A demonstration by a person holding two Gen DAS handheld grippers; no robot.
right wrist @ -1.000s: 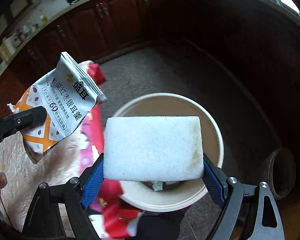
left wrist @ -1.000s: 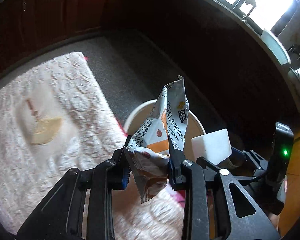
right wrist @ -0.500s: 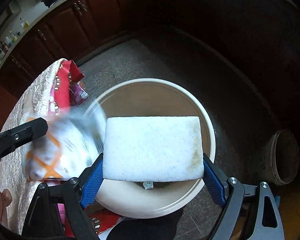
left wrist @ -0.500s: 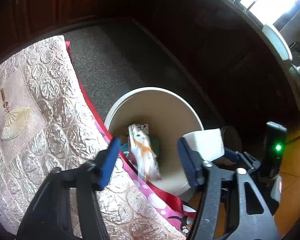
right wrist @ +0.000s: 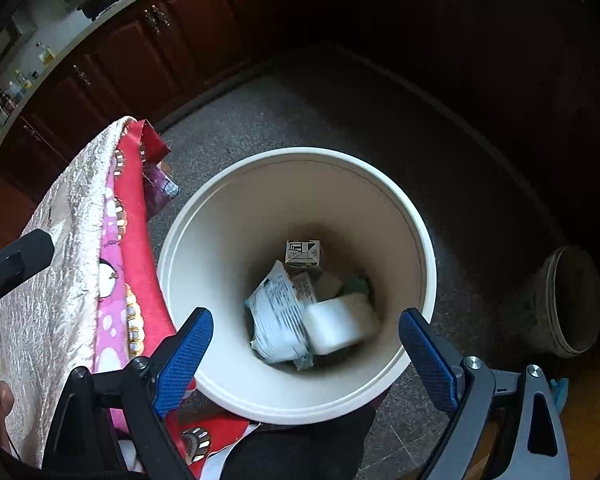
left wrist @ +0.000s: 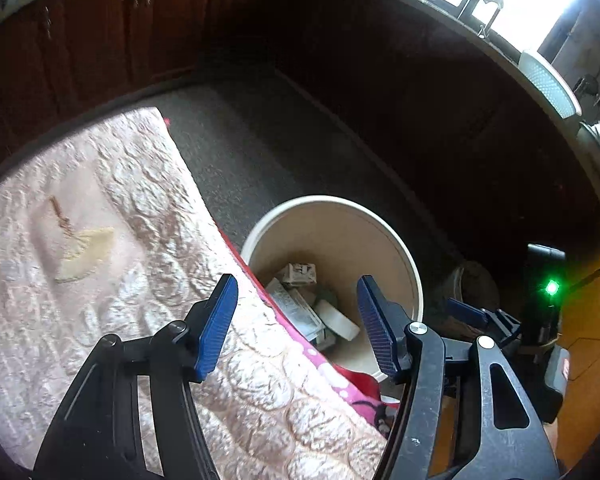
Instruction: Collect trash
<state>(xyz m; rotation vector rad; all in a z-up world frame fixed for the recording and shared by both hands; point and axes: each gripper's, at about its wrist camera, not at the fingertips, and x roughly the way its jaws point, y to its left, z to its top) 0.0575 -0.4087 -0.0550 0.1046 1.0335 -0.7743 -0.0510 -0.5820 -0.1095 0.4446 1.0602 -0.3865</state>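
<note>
Right gripper (right wrist: 306, 344): jaws spread wide, just been opening, nothing between the pads; poised above the bin (right wrist: 384, 172), tips over its near rim. Blue fingers (right wrist: 184, 350) bare. Left gripper (left wrist: 298, 320): jaws apart, just been opening, nothing held; placed over the table edge just beside the bin, right-hand pad over the bin's mouth.

Inside the bin, at the bottom: white sponge block (right wrist: 340, 322) lying tilted against a printed snack wrapper (right wrist: 276, 316); small printed carton (right wrist: 302, 252) at the far side of the pile; something green behind the sponge, too dim to identify.

Beside the bin, on its left in the right wrist view: table under a pale quilted cloth (left wrist: 100, 240), with a red and pink patterned cloth (right wrist: 130, 280) hanging off the edge and touching the bin's rim. To the bin's right, well apart: a dark pot (right wrist: 568, 304) lying on its side on the speckled floor (right wrist: 340, 100). Beyond the bin: dark wooden cabinets (right wrist: 140, 48).
</note>
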